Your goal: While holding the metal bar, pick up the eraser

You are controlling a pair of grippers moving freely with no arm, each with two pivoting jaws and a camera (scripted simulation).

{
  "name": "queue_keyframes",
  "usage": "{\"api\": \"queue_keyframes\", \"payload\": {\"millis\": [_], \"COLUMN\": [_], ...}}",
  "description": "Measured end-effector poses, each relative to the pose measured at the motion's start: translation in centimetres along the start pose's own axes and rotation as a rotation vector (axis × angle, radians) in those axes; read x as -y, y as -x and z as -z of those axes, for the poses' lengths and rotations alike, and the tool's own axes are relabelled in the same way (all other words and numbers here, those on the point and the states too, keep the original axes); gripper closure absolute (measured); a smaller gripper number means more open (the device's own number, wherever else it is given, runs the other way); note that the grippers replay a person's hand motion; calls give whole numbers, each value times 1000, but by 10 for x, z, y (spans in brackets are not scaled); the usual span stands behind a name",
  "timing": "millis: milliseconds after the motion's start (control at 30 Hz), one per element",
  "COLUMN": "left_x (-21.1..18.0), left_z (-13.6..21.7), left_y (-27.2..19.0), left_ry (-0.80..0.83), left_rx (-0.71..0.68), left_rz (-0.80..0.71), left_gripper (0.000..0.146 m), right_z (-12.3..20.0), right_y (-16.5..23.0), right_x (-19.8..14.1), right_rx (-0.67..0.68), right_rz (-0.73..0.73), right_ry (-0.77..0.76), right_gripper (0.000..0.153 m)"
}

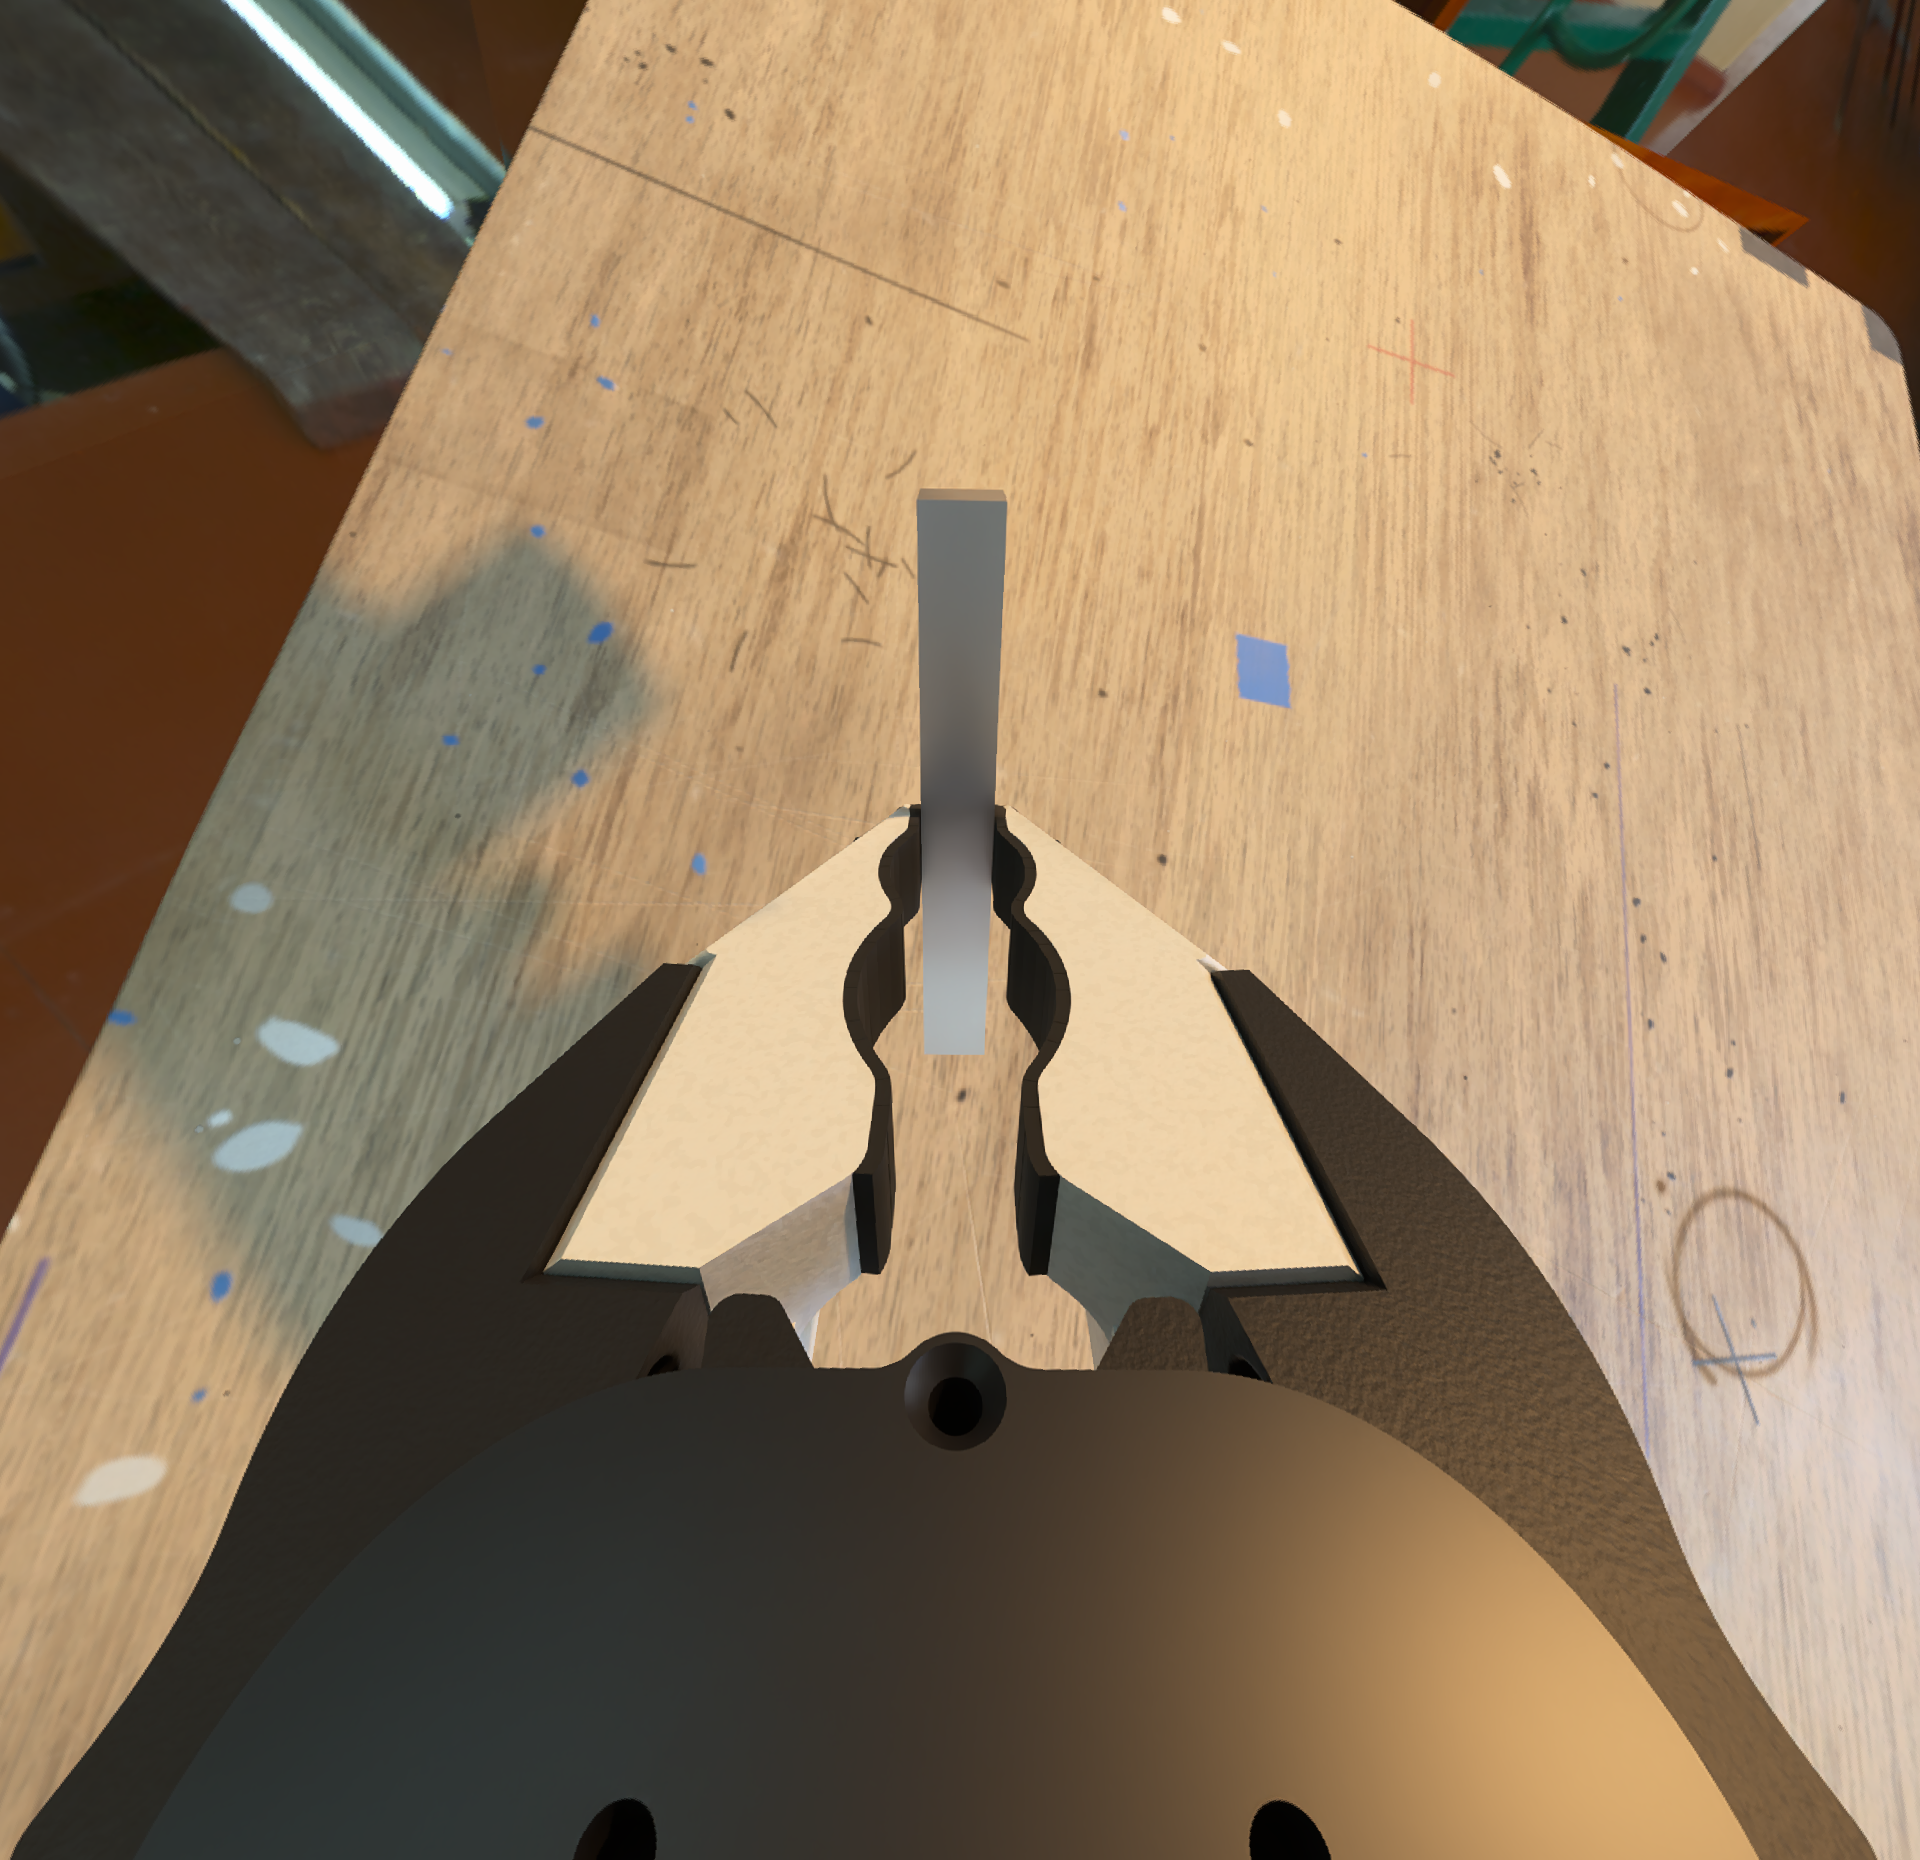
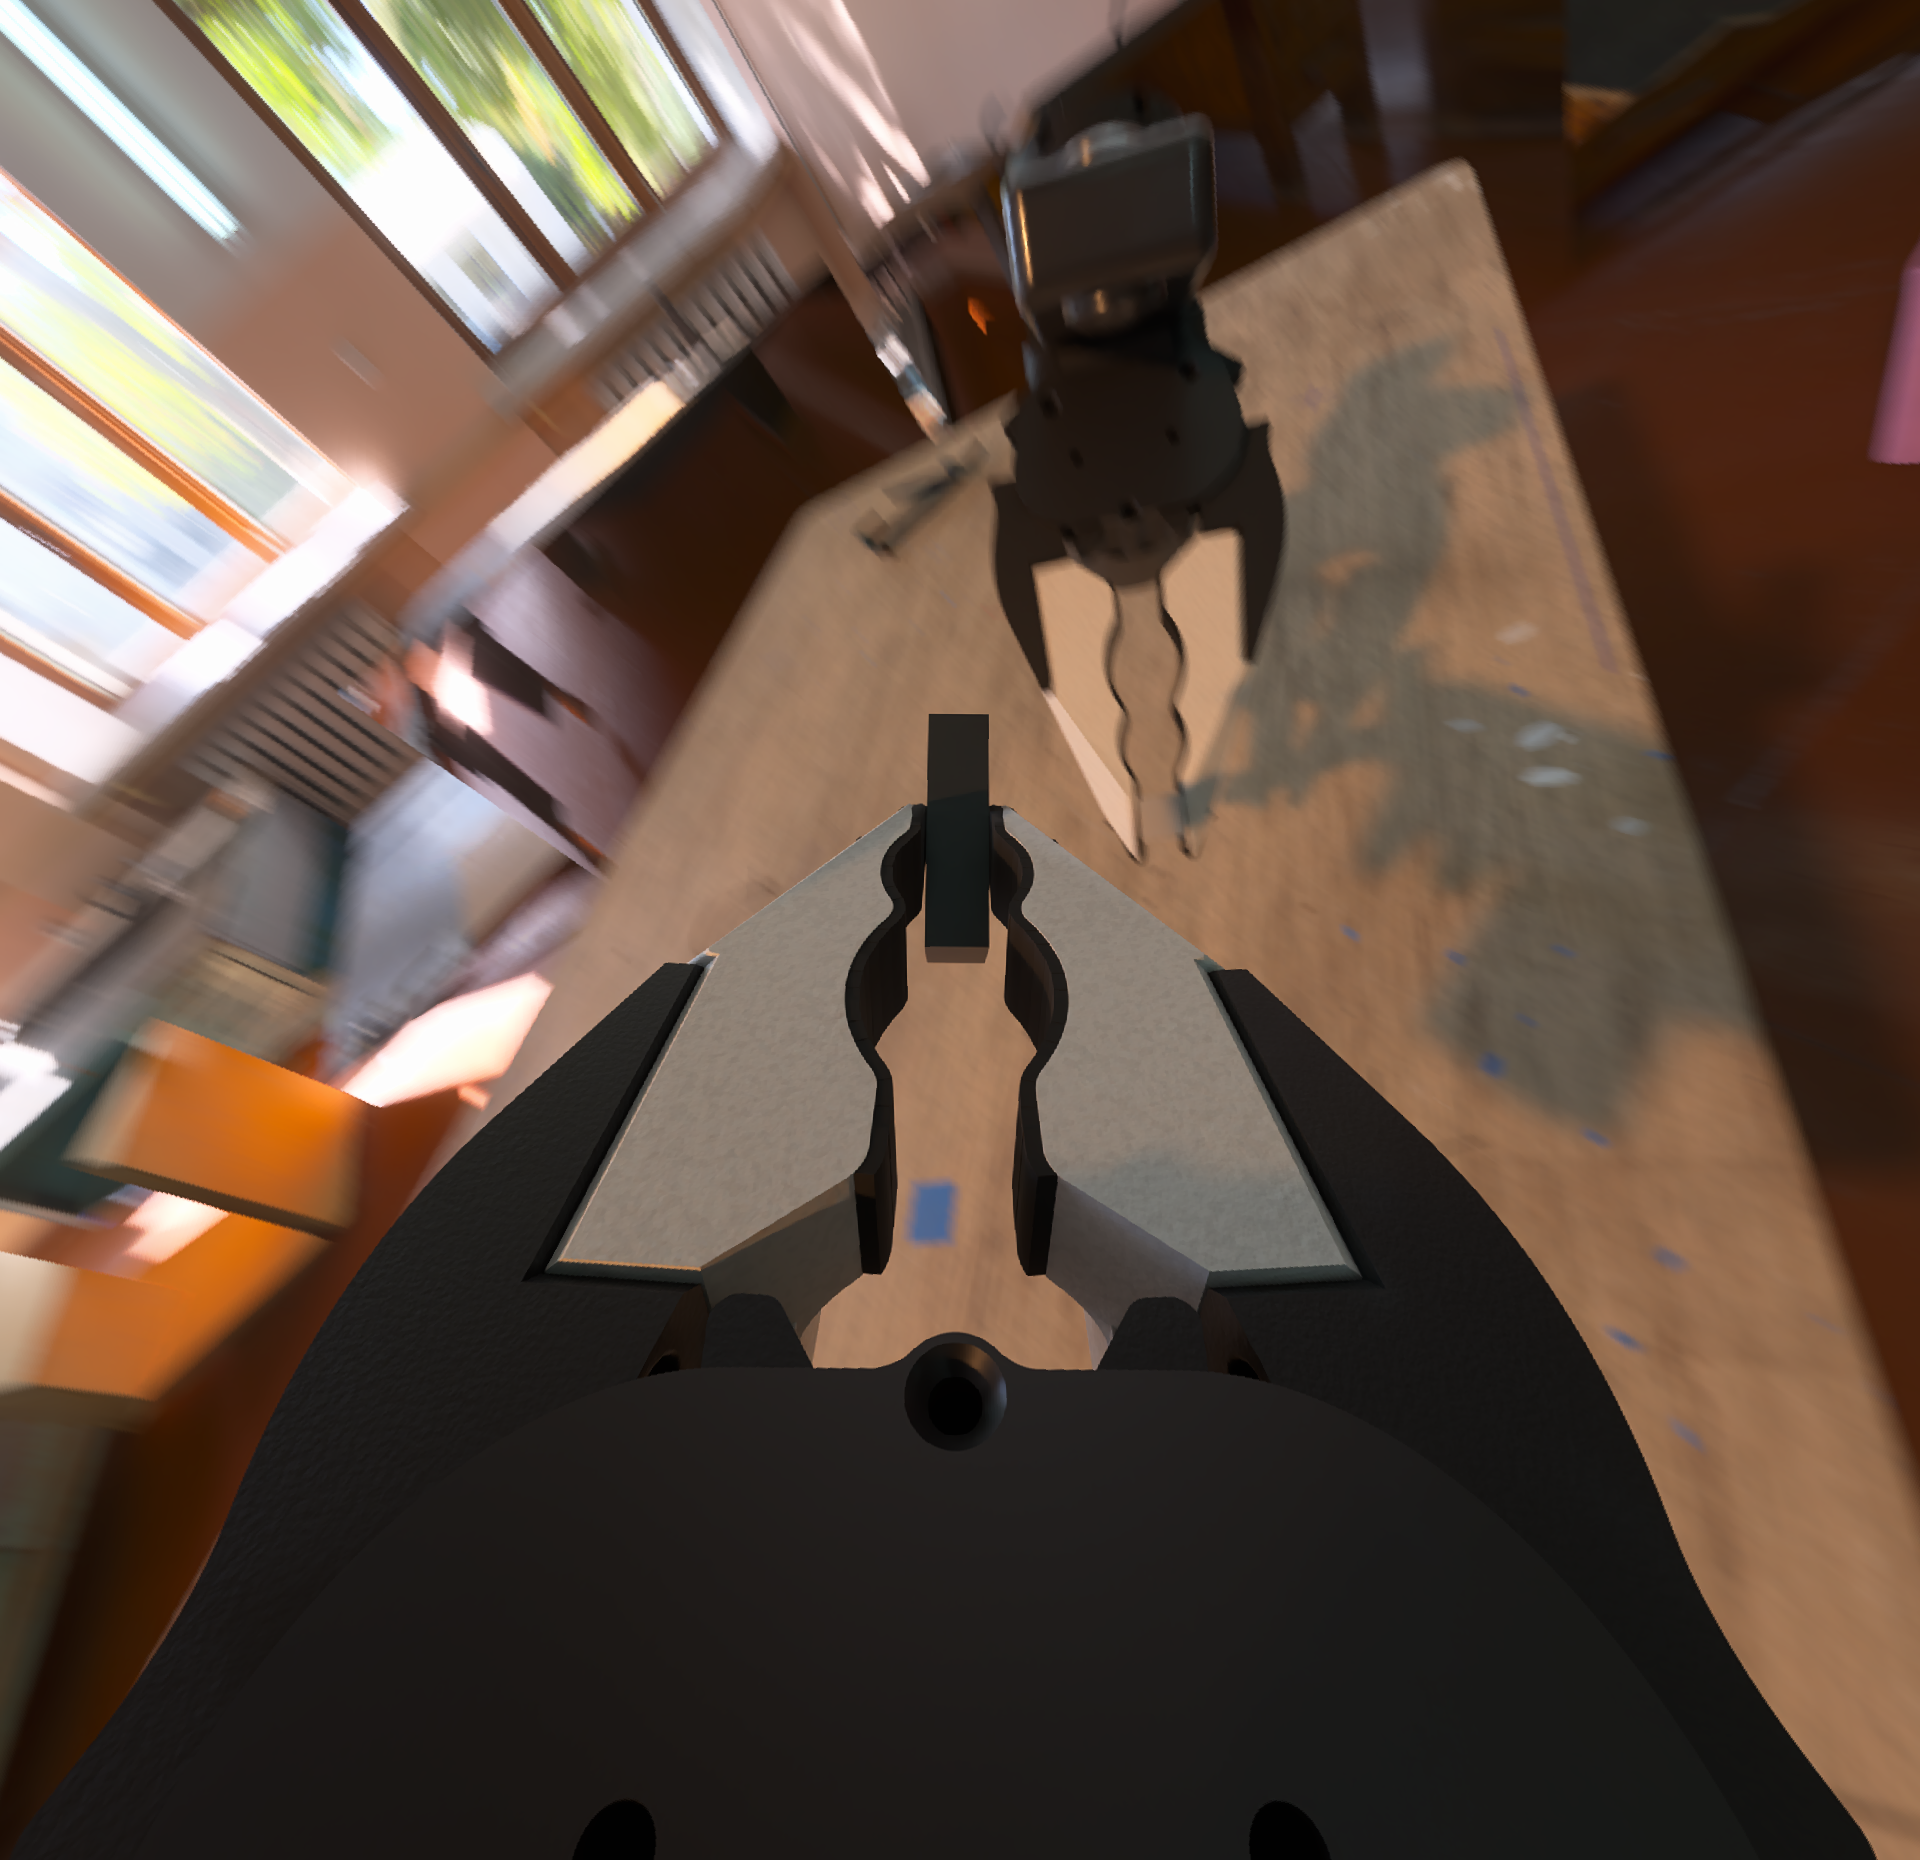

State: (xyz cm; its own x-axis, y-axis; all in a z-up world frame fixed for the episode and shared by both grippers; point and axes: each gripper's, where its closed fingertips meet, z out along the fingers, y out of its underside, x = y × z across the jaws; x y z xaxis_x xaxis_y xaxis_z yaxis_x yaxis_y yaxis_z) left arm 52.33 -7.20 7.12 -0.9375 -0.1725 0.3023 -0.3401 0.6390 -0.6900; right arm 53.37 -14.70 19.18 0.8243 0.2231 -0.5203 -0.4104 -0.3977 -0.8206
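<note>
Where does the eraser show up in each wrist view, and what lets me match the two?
Left wrist view: not in it.
Right wrist view: centre, the eraser is a dark block clamped in the right claw.
Shared landmark: blue square on the table, right of centre in left view; between the claw's fingers in right view.

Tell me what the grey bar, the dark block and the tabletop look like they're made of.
Flat pale grey bar: likely metal, smooth matte, soft sheen gradient. Small dark rectangular block: probably rubber, an eraser, dull near-black, no shine. Worn tan wooden tabletop: wood or veneer, visible grain, scratches, paint flecks.
</note>
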Motion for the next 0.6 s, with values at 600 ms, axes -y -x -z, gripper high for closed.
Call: {"api": "queue_keyframes", "payload": {"millis": [600], "left_x": [-4], "left_z": [2], "left_y": [5], "left_ry": [11], "left_rx": [22], "left_rz": [8], "left_gripper": [134], "right_z": [17], "right_y": [-39], "right_x": [-89], "right_rx": [-441], "right_rz": [574], "right_ry": [621], "right_gripper": [142]}}
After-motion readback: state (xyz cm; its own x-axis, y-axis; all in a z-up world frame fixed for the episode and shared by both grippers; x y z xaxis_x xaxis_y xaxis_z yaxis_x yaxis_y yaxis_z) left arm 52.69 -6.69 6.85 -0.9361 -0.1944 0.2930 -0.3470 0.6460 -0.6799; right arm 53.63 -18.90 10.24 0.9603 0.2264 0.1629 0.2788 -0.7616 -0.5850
